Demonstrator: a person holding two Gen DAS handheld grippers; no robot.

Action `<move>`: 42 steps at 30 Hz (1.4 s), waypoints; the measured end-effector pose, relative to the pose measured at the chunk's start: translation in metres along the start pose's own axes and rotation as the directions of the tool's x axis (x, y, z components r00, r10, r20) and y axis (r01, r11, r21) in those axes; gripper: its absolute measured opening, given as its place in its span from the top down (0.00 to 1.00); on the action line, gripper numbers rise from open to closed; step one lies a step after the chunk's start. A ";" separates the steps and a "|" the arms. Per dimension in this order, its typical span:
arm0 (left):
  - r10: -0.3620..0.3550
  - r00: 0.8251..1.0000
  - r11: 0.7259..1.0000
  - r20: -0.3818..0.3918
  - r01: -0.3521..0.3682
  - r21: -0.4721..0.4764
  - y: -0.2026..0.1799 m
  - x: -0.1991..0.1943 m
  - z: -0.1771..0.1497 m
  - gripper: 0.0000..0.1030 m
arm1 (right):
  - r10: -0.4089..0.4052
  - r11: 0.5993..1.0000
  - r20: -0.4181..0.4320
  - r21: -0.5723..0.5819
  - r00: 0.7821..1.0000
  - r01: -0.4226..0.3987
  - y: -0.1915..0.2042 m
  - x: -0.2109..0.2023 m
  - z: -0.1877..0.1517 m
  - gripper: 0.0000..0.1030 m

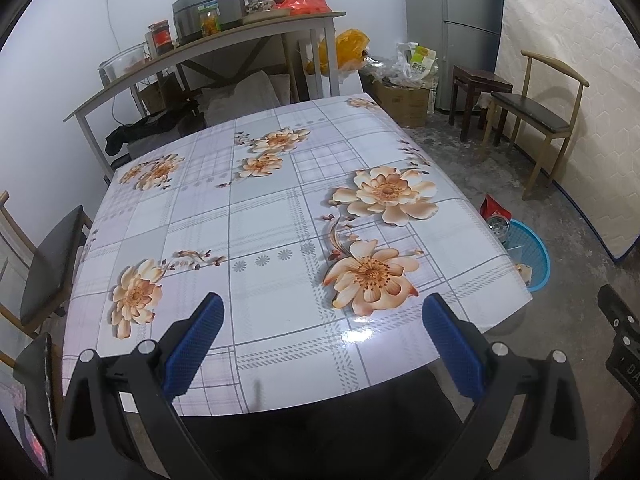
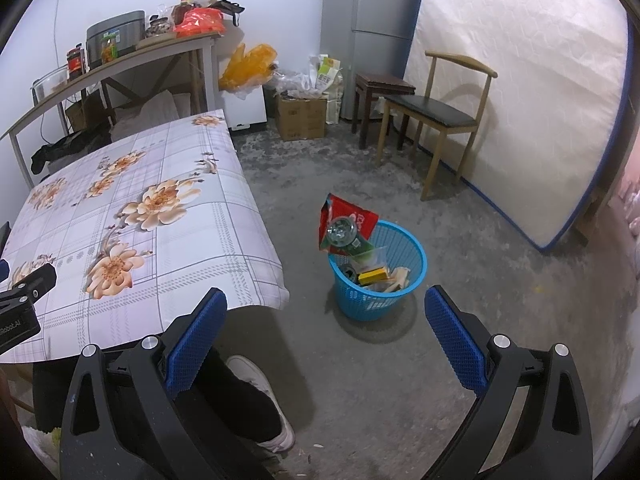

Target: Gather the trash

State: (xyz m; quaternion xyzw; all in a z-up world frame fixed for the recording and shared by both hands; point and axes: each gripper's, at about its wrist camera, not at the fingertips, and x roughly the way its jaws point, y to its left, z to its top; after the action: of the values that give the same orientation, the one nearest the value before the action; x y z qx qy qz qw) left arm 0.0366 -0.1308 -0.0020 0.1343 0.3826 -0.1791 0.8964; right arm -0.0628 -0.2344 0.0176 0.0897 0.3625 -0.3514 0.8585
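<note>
Trash in one blue basket (image 2: 376, 280); two grippers, left (image 1: 320, 328) and right (image 2: 326, 326), jaws apart, empty.

You are looking over a table (image 1: 280, 216) whose flowered top is lying open from edge to edge. Beside its right edge, the blue basket (image 2: 404, 256) is standing on bare concrete floor (image 2: 460, 280), open around it. A red packet (image 2: 352, 216) and a glass piece (image 2: 340, 231) are crowding the basket's far rim. A chair (image 2: 436, 112) is standing well behind.
</note>
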 end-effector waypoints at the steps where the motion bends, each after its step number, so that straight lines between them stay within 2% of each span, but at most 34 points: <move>1: 0.000 1.000 1.000 0.000 0.000 -0.001 0.001 0.000 0.000 0.05 | 0.000 1.000 0.000 0.000 1.000 0.000 0.000 0.000 0.000 0.08; 42: 0.003 1.000 1.000 -0.005 -0.003 -0.004 0.006 0.002 -0.001 0.05 | -0.002 1.000 0.002 -0.005 1.000 0.002 0.003 0.000 0.005 0.08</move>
State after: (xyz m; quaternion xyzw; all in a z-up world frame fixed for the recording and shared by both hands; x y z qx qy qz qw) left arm 0.0402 -0.1259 -0.0034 0.1337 0.3848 -0.1767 0.8960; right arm -0.0583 -0.2344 0.0210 0.0868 0.3625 -0.3515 0.8588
